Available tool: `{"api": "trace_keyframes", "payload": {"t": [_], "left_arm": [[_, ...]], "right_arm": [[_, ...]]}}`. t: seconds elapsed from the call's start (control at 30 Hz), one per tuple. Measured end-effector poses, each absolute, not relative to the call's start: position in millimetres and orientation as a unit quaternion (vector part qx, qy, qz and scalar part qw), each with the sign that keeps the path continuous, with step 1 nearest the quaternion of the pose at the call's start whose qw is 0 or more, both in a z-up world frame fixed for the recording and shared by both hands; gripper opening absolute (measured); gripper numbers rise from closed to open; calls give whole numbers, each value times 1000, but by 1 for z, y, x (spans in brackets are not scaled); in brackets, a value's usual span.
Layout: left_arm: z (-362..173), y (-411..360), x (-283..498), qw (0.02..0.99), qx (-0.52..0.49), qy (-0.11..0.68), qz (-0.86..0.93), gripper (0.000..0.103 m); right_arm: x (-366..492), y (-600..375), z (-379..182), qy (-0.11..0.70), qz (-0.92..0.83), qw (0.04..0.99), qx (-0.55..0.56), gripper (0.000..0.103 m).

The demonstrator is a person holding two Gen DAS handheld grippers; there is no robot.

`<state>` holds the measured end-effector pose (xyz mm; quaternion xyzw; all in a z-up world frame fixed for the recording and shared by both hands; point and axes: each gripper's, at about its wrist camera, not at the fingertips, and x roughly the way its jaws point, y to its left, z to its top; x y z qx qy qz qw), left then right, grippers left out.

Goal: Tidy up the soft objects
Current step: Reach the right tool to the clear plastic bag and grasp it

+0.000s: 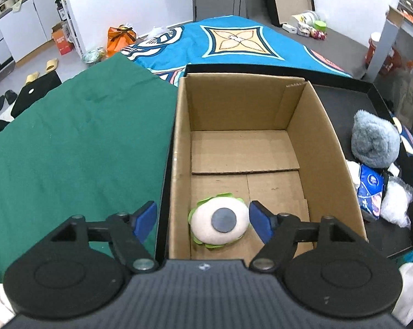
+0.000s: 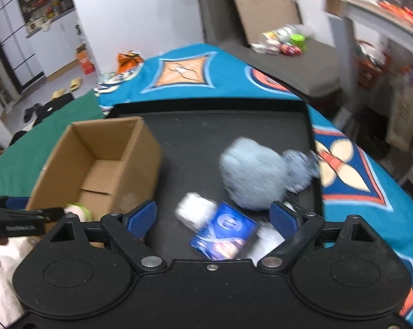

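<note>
Soft toy (image 1: 219,223), white with a grey spot and green frill, lies on the floor of the cardboard box (image 1: 316,126), near its front wall. The left gripper (image 1: 203,220) hangs over it, pointing steeply down. Its blue pads (image 1: 257,220) stand wide apart on each side of the toy and do not touch it. The box sits in a black tray (image 2: 206,137). The right gripper (image 2: 216,216) tilts down over the tray, jaws wide and holding nothing. Below it lie a blue packet (image 2: 224,233) and a white roll (image 2: 195,211), with a fluffy grey-blue toy (image 2: 253,175) just beyond. That view is blurry.
</note>
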<state>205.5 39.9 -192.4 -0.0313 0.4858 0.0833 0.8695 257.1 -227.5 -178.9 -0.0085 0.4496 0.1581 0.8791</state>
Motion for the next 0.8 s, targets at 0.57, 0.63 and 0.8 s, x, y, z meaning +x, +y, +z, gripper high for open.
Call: {"api": "trace_keyframes", "payload": {"t": [0.57, 0.63, 0.8], "left_arm": [[-195, 14, 220, 856, 25, 506, 106, 75], [-196, 13, 221, 854, 28, 508, 109, 75], [-197, 10, 224, 852, 41, 509, 117, 75]], "right_arm": [[257, -298, -228, 502, 118, 853, 86, 58], [259, -306, -235, 509, 116, 847, 101, 48], [261, -319, -247, 516, 108, 838, 139, 37]]}}
